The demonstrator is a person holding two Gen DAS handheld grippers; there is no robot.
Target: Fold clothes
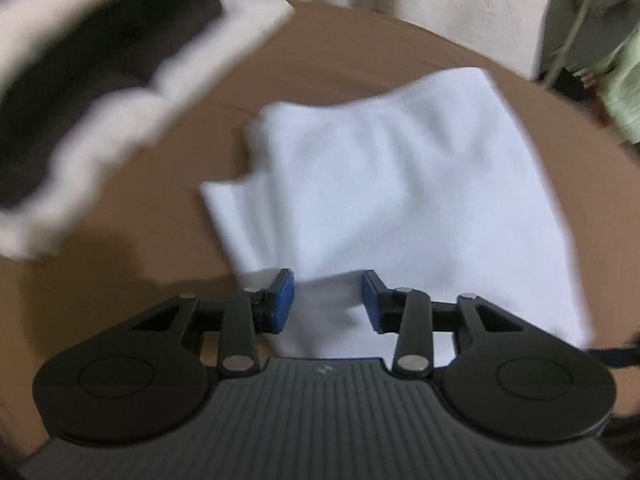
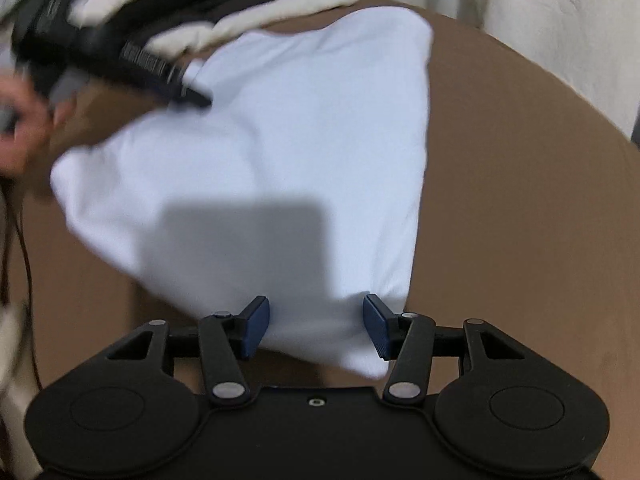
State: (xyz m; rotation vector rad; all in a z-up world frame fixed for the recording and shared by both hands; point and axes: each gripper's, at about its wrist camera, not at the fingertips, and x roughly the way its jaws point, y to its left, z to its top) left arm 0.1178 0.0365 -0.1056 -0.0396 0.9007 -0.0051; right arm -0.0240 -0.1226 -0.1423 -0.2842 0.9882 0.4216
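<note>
The white garment (image 1: pixel 400 200) lies on the brown table (image 1: pixel 152 240), filling the middle and right of the left wrist view and running down to the bottom centre, where it passes between the blue pads. It looks like thin, soft knit: light, limp, sure to sag and slide over itself when lifted, and in no way fragile. Judging by that, an edge or a corner is the place to take it, pinching through all the layers at once, since a grip on the top layer alone would likely peel the fold open.

The left gripper (image 1: pixel 328 300) has its jaws spread apart with cloth lying in the gap, nothing clamped. The right gripper (image 2: pixel 316 326) is likewise spread, the lower edge of the garment (image 2: pixel 260 152) sitting between its pads near the bottom centre of that view; its own shadow falls square on the cloth.

Both views are smeared by motion. Whether the garment is a shirt or something else I can't say; a stepped edge at its left in the left wrist view may be a folded sleeve. In the upper left sits a dark item with fluffy white trim (image 1: pixel 80 92), cut off by the frame. In the right wrist view's upper left, a hand (image 2: pixel 24 136) holding the other tool is blurred almost past reading.
</note>
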